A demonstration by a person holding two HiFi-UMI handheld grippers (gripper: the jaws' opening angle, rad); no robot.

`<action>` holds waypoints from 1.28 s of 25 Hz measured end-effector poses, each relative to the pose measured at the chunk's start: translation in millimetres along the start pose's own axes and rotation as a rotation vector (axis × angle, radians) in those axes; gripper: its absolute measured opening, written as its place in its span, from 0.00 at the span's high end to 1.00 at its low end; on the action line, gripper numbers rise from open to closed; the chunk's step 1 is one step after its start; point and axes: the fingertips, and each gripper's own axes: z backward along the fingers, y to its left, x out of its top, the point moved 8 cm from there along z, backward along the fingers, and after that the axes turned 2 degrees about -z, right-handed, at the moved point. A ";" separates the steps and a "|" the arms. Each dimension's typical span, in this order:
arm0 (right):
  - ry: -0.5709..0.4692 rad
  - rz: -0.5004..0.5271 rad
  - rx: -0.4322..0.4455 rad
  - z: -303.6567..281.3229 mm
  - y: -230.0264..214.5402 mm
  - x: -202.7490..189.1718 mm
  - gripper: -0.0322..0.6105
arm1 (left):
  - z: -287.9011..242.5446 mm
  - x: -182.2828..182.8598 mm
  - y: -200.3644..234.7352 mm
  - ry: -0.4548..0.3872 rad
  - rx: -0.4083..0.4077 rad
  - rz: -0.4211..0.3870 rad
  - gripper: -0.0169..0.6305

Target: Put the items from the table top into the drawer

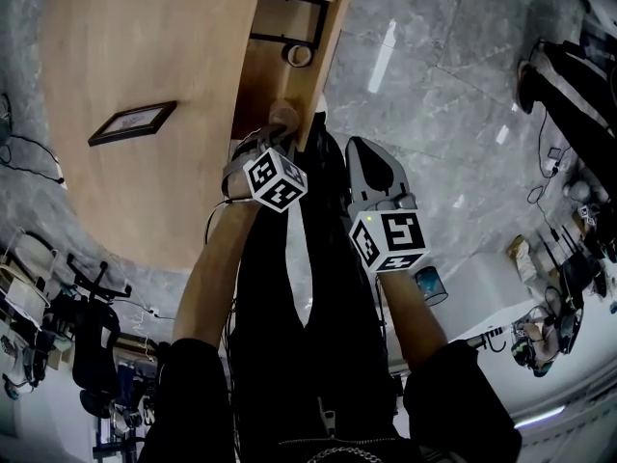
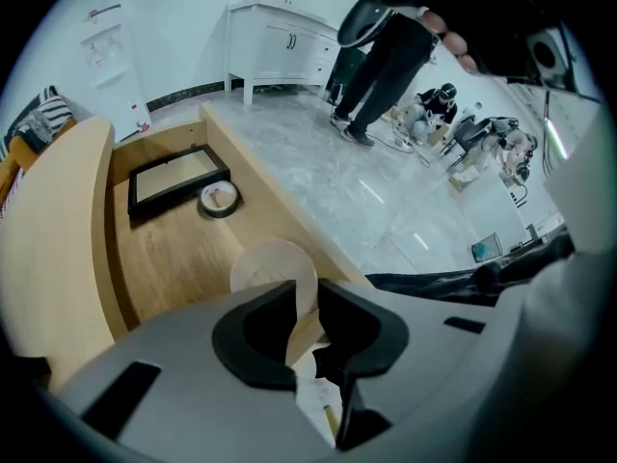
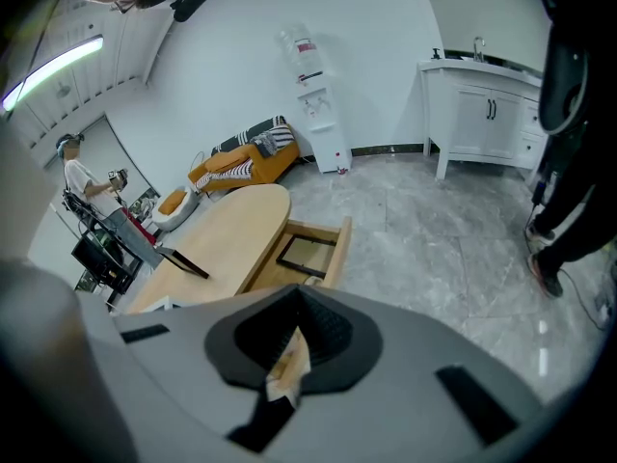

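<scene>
The drawer (image 1: 326,56) stands pulled out from the oval wooden table (image 1: 125,56). Inside it lie a black picture frame (image 2: 178,179) and a tape roll (image 2: 219,199). A second dark picture frame (image 1: 132,122) stands on the table top. My left gripper (image 2: 307,302) hangs over the drawer's near end, open, with a pale round wooden piece (image 2: 275,266) standing between its jaws; in the head view the left gripper (image 1: 273,135) shows just behind that piece (image 1: 282,116). My right gripper (image 1: 369,150) hovers over the floor beside the drawer front, shut, a small tan scrap (image 3: 287,365) showing at the seam.
Grey marble floor (image 1: 434,85) lies right of the drawer. A person (image 2: 381,66) stands by a white cabinet (image 2: 284,41), with gear scattered on the floor (image 2: 482,138) behind. An orange sofa (image 3: 241,162) sits beyond the table's far end.
</scene>
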 end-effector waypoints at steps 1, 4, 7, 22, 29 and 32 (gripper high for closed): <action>0.002 0.003 0.002 0.1 1.7 0.2 0.94 | 2.7 -0.4 -0.5 -0.009 0.001 0.006 0.85; 0.004 0.011 0.011 -1.2 7.9 2.0 0.93 | 12.2 -0.9 1.6 -0.050 0.013 0.034 0.85; 0.004 0.024 0.025 -5.1 13.6 4.8 0.94 | 21.6 -0.2 6.1 -0.117 0.015 0.080 0.85; 0.024 0.103 0.109 -16.8 54.5 4.9 0.94 | 87.4 -21.4 35.4 -0.367 0.047 0.370 0.93; 0.031 0.160 0.165 -31.9 83.4 8.5 0.93 | 118.7 -49.0 46.7 -0.410 0.114 0.399 0.93; 0.025 0.180 0.183 -37.9 94.8 14.8 0.93 | 128.4 -64.7 53.2 -0.431 0.149 0.454 0.93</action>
